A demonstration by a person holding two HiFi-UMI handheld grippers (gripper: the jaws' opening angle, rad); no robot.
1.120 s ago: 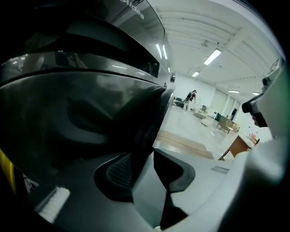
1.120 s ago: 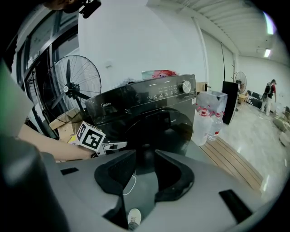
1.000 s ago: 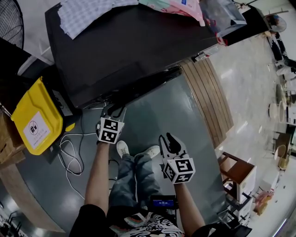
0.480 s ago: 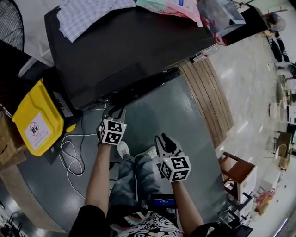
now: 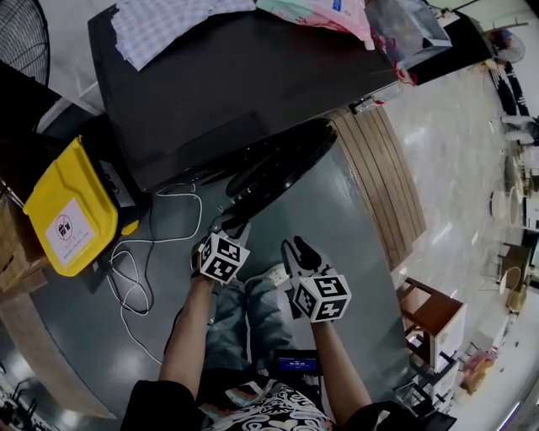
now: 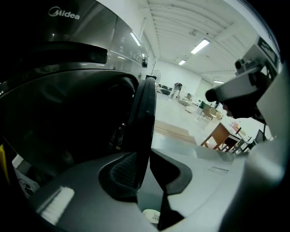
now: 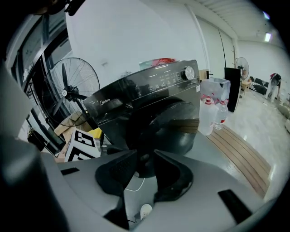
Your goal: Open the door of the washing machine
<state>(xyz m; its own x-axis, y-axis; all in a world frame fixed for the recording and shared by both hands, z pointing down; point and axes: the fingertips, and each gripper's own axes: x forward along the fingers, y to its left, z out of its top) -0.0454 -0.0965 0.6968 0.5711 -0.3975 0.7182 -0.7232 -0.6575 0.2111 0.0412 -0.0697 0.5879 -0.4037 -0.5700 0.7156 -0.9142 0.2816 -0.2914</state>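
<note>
The black washing machine stands ahead of me, with its round door swung partly out from the front. My left gripper is on the door's free edge. In the left gripper view that dark edge runs down between the jaws of this gripper, which are closing on it. My right gripper hangs just to the right, apart from the door, open with nothing between its fingers. The right gripper view looks past that gripper at the machine and the half-open door.
A yellow container and a loose white cable lie on the floor to the left. Cloths rest on the machine's top. A wooden platform runs along the right, and a wooden stool stands nearer. A fan stands behind.
My left gripper has moved toward me and to the right, and the door has swung out from the machine with it. The right gripper has barely moved.
</note>
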